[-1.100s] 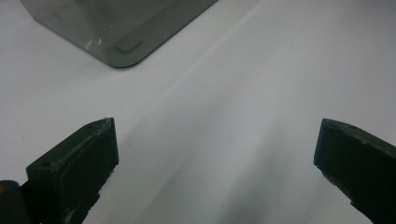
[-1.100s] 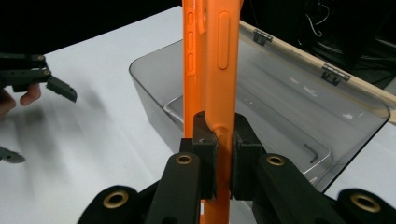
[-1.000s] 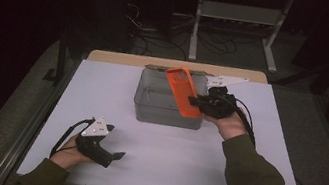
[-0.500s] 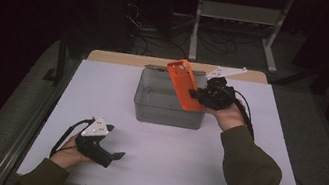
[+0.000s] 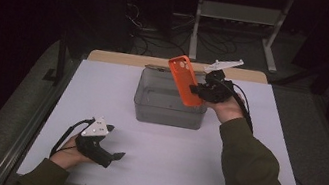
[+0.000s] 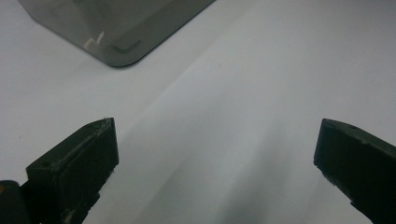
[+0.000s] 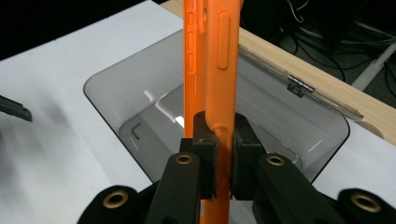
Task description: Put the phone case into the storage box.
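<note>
A: High view: the right gripper (image 5: pixel 199 89) holds the orange phone case (image 5: pixel 185 80) tilted above the clear bin (image 5: pixel 169 104), at twelve o'clock of the bench (image 5: pixel 243 156). The left gripper (image 5: pixel 111 155) rests at seven o'clock.

B: Left gripper view: jaws spread wide, empty, over bare bench, the bin's corner (image 6: pixel 122 51) at eleven o'clock.

A: Right gripper view: jaws clamped on the case's (image 7: pixel 212 65) lower edge. With so narrow a hold, it might pivot and slip.

B: Or catch the bin's rim (image 7: pixel 299 88) and land outside.
</note>
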The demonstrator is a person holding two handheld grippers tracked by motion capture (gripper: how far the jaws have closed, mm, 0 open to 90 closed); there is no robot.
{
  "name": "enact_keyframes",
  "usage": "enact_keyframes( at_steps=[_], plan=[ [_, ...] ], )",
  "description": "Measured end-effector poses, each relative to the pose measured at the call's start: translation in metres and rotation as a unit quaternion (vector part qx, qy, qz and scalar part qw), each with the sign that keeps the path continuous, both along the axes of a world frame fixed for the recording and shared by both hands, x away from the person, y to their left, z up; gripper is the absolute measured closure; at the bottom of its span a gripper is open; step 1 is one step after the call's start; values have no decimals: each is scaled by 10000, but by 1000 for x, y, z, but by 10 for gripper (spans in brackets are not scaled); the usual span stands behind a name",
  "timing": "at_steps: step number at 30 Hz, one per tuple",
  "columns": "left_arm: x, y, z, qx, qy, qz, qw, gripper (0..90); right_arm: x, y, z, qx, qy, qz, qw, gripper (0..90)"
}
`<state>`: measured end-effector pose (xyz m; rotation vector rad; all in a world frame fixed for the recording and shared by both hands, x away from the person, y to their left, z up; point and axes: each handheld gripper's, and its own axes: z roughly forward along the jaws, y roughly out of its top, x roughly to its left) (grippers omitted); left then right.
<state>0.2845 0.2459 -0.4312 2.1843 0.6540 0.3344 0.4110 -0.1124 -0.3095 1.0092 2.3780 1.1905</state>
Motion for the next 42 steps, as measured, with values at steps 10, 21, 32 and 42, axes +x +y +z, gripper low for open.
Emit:
enact_keyframes(
  at_steps=[10,21,32,42],
  plan=[
    [0,0,0,-3,5,-11,10000,0,10,6,-4,-308,210,-52,9993,818],
    [0,-1,-1,2,-20,-23,10000,0,21,10,-8,-645,468,-159,9967,818],
    [-1,-1,0,2,-13,-39,10000,0,30,18,-11,-940,765,-192,9924,818],
    [-1,-1,0,-21,-13,-35,10000,0,39,24,-13,-1217,1060,-227,9866,817]
  ],
)
